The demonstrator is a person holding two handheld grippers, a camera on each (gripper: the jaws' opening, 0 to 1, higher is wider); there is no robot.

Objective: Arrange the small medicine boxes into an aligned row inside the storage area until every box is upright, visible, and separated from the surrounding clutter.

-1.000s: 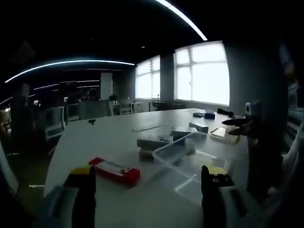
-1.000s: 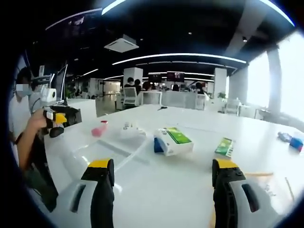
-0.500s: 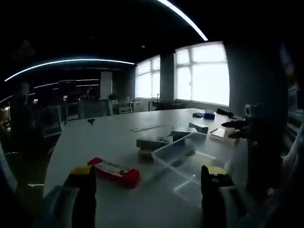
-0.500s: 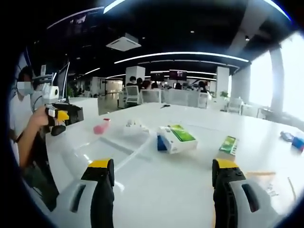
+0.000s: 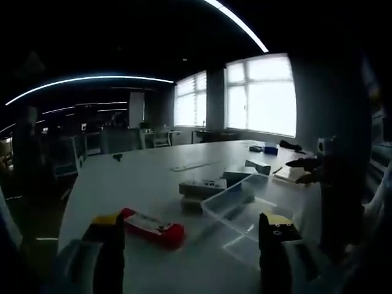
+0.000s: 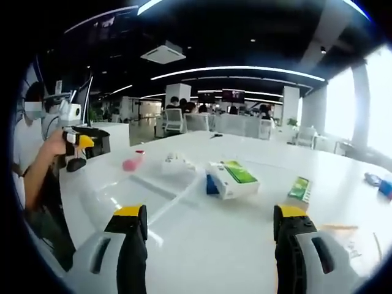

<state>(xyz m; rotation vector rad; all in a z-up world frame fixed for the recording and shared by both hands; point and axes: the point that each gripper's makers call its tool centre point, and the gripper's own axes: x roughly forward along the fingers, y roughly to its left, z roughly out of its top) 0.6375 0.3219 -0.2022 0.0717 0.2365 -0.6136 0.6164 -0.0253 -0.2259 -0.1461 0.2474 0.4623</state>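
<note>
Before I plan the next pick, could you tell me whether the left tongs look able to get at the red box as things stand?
Probably yes: the red box lies flat on the table just ahead of the open left tongs, with nothing between them.

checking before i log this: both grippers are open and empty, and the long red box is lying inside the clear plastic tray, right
Not quite. In the left gripper view the long red box lies flat on the white table, outside the clear plastic tray. The left gripper and right gripper are open and empty.
</note>
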